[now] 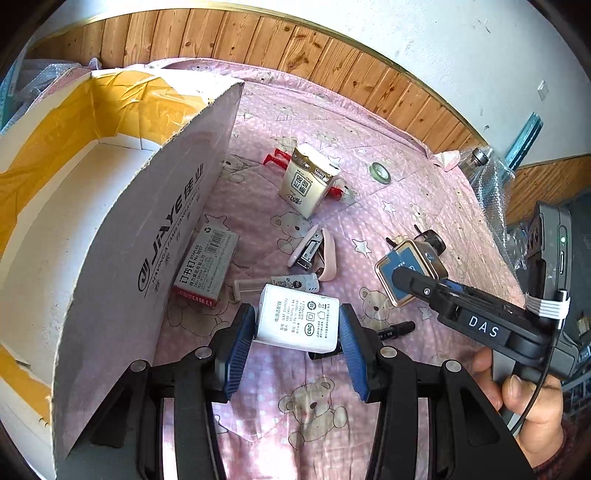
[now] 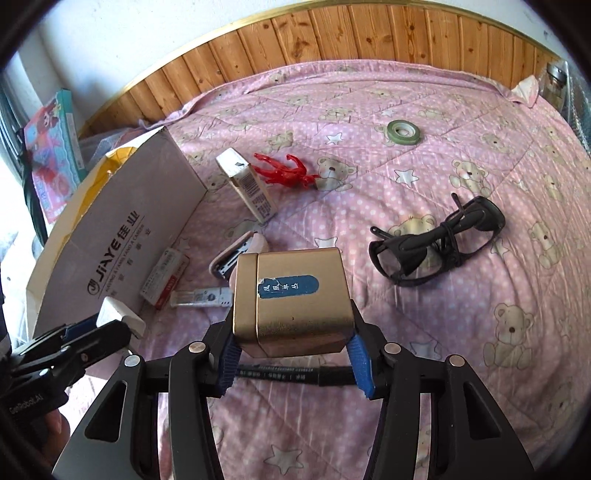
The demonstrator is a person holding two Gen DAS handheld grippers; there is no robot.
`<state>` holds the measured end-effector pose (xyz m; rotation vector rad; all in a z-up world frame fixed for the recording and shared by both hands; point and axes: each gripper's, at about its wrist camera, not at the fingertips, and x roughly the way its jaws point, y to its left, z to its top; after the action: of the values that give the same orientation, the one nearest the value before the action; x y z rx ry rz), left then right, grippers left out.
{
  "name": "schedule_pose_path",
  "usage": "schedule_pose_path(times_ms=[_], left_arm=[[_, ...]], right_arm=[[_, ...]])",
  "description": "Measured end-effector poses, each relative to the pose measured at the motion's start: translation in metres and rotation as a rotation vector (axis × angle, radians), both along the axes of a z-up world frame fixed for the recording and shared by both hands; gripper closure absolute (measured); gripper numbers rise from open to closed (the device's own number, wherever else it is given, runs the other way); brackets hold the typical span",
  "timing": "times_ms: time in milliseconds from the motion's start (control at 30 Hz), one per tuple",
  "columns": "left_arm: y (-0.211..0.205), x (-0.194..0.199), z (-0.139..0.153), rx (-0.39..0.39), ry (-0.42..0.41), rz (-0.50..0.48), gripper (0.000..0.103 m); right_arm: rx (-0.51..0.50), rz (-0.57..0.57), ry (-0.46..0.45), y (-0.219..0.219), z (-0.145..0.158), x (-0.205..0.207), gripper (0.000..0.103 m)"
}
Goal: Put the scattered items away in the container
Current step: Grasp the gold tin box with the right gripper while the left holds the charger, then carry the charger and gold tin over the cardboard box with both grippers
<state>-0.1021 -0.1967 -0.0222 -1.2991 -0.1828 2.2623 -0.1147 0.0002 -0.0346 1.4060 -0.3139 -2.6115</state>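
A: Nearest first — what does each gripper have?

B: The left gripper (image 1: 297, 334) has its blue pads pinched on a white rectangular power adapter with printed markings (image 1: 298, 322), lifted clear of the pink bear-print quilt (image 1: 314, 424). The right gripper (image 2: 291, 356) clamps a gold square metal tin with a blue oval label (image 2: 291, 302), also off the quilt. A black marker pen (image 2: 291, 374) lies crosswise just beneath that tin.

A: And the container?

B: The white cardboard box with yellow tape inside (image 1: 110, 206) sits at nine o'clock in the left wrist view, open-topped. Its tall flap edge rises just beside the adapter.

A: What crowds that edge?

B: A grey-and-red staples box (image 1: 207, 266) lies against the box wall. A small clear-and-white plastic piece (image 1: 275, 285) and a pink stapler (image 1: 314, 254) lie just past the adapter at twelve o'clock.

A: Further out?

B: A cream carton with printed characters (image 1: 308, 181) rests partly on a red plastic toy figure (image 2: 286, 170). Black glasses (image 2: 436, 243) lie at two o'clock in the right wrist view, well apart from the rest. A green tape roll (image 2: 404, 132) lies farthest, near the wooden panelled wall (image 2: 332, 33).

A: Open room?

B: Bare quilt spreads at three to five o'clock in the right wrist view, and between the glasses and tape roll.
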Motion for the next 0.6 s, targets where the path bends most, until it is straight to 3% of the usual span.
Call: schedule_pose_path(times_ms=[600], left_arm=[[-0.022, 0.048, 0.059, -0.052, 0.105, 0.050, 0.055]], right_arm=[[-0.025, 0.032, 0.059, -0.022, 0.035, 0.065, 0.050]])
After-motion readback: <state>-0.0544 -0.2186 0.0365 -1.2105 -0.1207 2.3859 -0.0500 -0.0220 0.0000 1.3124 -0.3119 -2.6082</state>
